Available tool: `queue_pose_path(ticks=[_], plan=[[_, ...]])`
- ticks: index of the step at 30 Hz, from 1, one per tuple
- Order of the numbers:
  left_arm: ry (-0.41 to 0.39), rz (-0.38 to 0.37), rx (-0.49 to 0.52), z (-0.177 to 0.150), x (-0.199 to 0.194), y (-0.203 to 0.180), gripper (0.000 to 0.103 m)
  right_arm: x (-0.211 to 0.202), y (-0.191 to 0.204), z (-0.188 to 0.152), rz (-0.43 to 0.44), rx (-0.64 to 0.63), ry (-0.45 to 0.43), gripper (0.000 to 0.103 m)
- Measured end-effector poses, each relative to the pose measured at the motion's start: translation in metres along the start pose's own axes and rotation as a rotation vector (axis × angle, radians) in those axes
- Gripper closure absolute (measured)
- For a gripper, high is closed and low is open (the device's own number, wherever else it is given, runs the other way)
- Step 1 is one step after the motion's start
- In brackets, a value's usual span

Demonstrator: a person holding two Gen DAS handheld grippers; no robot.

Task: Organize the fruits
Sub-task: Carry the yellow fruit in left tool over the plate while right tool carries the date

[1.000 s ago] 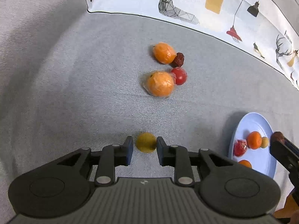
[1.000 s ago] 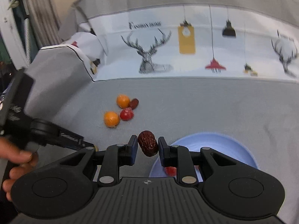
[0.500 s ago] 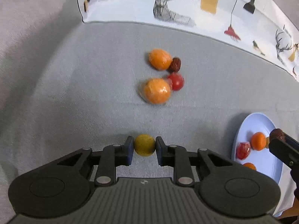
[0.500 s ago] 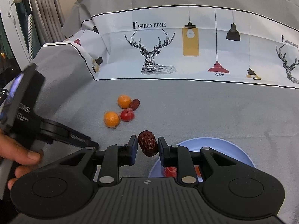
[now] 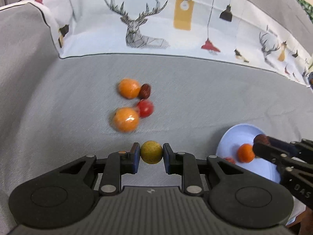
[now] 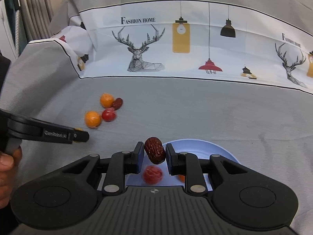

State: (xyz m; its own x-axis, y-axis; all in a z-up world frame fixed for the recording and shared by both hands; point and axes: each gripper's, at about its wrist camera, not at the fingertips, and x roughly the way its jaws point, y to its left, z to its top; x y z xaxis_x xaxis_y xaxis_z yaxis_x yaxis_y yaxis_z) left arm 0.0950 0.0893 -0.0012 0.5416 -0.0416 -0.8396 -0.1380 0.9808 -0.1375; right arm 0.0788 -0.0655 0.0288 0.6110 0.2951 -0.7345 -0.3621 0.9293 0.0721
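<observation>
A grey cloth (image 5: 58, 117) is spread over the surface, with a white printed sheet (image 6: 195, 45) of deer and hanging lamps along its far edge. The left gripper (image 5: 151, 153) is closed on a small yellow-green round fruit (image 5: 151, 152), held between its two pads just above the cloth. Beyond it a loose cluster is seen on the cloth — a wrapped orange fruit (image 5: 126, 119) nearest, a red fruit (image 5: 145, 108) touching its right side, a second orange fruit (image 5: 129, 88) farther back, and a dark red date (image 5: 145, 91) against that one.

The right gripper (image 6: 154, 154) is clamped on a wrinkled dried date (image 6: 155, 150), which is held over the near-left rim of a light blue plate (image 6: 205, 146). On the plate, below the gripper, a red wrapped fruit (image 6: 152, 174) is seen, and a sliver of an orange fruit (image 6: 181, 177) is partly hidden behind the right finger. From the left wrist view the plate (image 5: 234, 137) lies to the right — with an orange piece (image 5: 245, 153) on it.
</observation>
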Motion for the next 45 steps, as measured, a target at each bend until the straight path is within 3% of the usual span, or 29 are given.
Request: queue_pose_path(ticks=[33, 38, 45], plan=[[-0.044, -0.043, 0.022, 0.002, -0.004, -0.012, 0.076, -0.003, -0.031, 0.002, -0.066, 0.046, -0.01, 0.078], [-0.052, -0.08, 0.043, 0.002, -0.006, -0.019, 0.076, -0.008, -0.056, 0.002, -0.104, 0.106, -0.014, 0.078], [-0.078, -0.181, 0.17, -0.008, -0.01, -0.055, 0.076, -0.015, -0.077, -0.004, -0.131, 0.124, -0.004, 0.078]])
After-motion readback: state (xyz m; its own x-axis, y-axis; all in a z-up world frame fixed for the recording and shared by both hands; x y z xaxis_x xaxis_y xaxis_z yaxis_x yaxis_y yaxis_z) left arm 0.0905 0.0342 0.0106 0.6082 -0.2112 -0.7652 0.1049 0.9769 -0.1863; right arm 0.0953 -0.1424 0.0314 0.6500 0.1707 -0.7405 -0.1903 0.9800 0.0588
